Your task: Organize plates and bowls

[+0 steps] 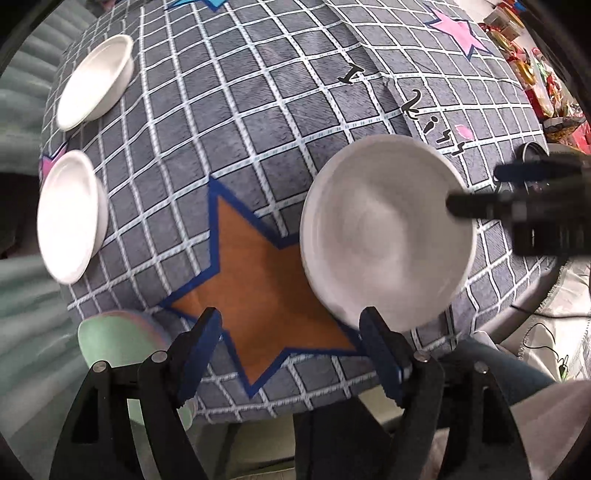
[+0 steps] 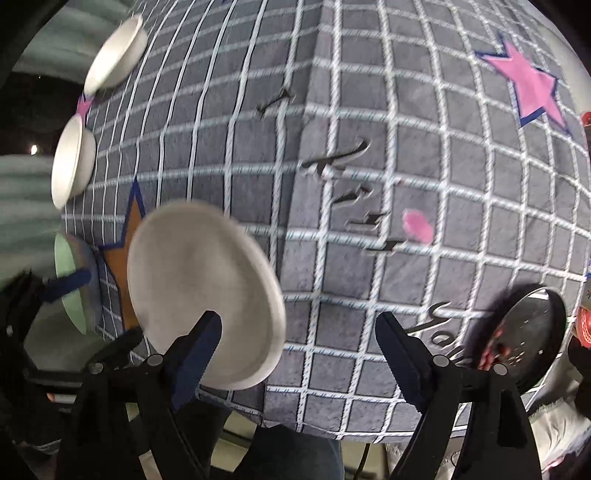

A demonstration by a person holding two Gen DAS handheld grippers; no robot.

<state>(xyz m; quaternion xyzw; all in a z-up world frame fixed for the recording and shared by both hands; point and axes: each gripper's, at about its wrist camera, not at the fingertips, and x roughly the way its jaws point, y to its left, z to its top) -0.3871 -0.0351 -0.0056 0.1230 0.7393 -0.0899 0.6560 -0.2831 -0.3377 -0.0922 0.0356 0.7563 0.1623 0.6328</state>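
Left wrist — left claw open, empty | right claw open | white bowl on cloth

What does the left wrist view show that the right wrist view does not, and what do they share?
Only the left wrist view: the whole orange star with a blue border, and colourful clutter beyond the table at upper right.

Only the right wrist view: a round black disc-shaped object at the table's right edge.

Both: the grey checked tablecloth, the large white bowl nearest the claws, two smaller white dishes at far left, a pale green plate, and a pink star. Both claws stand open, each visible from the other's camera.
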